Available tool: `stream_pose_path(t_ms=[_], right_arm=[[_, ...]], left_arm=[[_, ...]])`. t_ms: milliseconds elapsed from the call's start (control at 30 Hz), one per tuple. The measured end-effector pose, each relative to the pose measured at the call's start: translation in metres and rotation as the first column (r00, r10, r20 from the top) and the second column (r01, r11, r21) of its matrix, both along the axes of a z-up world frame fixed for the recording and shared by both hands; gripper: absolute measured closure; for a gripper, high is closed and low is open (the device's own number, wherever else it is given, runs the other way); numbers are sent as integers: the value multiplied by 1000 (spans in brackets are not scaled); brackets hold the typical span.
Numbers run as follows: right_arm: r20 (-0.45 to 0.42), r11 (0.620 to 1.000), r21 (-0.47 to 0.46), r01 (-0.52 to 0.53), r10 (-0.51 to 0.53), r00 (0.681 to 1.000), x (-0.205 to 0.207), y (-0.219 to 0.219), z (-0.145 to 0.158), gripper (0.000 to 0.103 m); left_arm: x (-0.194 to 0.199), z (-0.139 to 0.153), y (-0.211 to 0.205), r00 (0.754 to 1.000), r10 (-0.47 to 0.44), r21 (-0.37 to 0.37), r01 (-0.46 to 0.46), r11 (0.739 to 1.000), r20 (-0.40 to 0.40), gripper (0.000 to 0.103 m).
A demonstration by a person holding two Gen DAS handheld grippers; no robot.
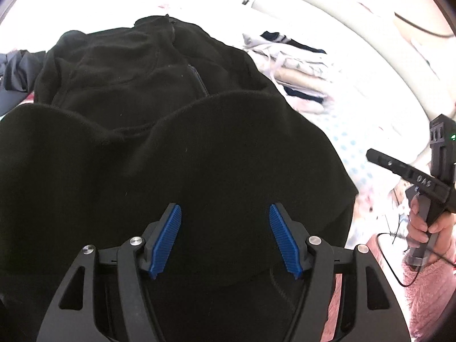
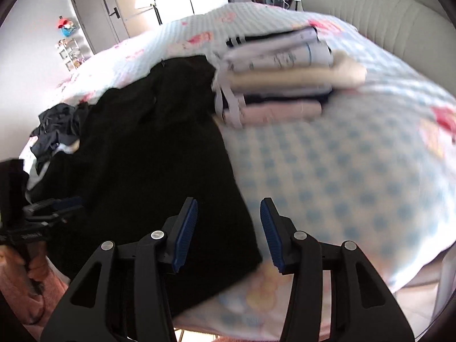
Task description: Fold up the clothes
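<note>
Presently, item one: black fleece (image 1: 159, 131), the garment in hand. It lies spread on the bed (image 2: 342, 171) directly under and ahead of my left gripper (image 1: 225, 236), zip and collar at the far end. Its near part is doubled over, with two rounded fold edges lying across the body just beyond my fingertips. I judge it partly folded, not finished; it is wide and loose, not yet a compact packet.

Item two: left gripper. Jaws stand wide, blue pads (image 1: 168, 236) clear of the cloth, nothing between them.

Item three: right gripper (image 2: 229, 233). Jaws part open, nothing held. The fleece's right edge lies below its left finger; bare sheet lies below the right one. In the left view it shows off to the right, in a hand (image 1: 427, 228), well clear of the fleece.

Item four: folded stack (image 2: 279, 77), ahead of the right gripper, just beyond the fleece's far right side. Several pale pieces, squared up. I count this as work done.

Item five: dark heap (image 2: 57, 131), far left of the right gripper, crumpled, touching the fleece's left side. I take it as unfolded and waiting.

Balance: one stack done, fleece midway, at least the heap left.
</note>
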State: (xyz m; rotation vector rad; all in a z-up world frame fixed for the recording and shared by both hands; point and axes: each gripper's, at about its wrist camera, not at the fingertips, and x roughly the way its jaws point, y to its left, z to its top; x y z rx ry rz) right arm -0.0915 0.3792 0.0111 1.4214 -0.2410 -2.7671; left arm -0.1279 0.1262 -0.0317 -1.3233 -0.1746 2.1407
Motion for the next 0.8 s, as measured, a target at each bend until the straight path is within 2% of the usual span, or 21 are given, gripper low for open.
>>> stream_pose_path(t_ms=[133,333,500,567,633,700,800], right_arm=[[22,999,-35,-36,37,999,-40,-5,5,56],[62,984,79,-158,154,986,-104,-49,9,54],[177,989,47,-140,130,976,-161,-53,-35,54],[166,983,49,-177,166,972,-169,-63,-40,54],[183,982,71,-173,158,970,-177,-68,-50,50],[212,983,98,-158,134,968,-187,-69,-63,51],[245,980,146,-132,93,965,-192,-65,-82,51]], left_arm=[[-5,-3,17,1000,-21,-16,21,1000,-14,37],[-8,-5,26,999,-28,-92,25,995,-29,37],[-12,-4,18,999,28,-85,-30,996,-26,37],[-14,1,17,998,31,-91,-35,995,-49,37],[-19,5,17,997,37,-100,-44,994,-71,36],[-30,1,18,997,39,-129,-47,991,-59,36],[-48,-13,18,997,66,-228,-76,971,-49,36]])
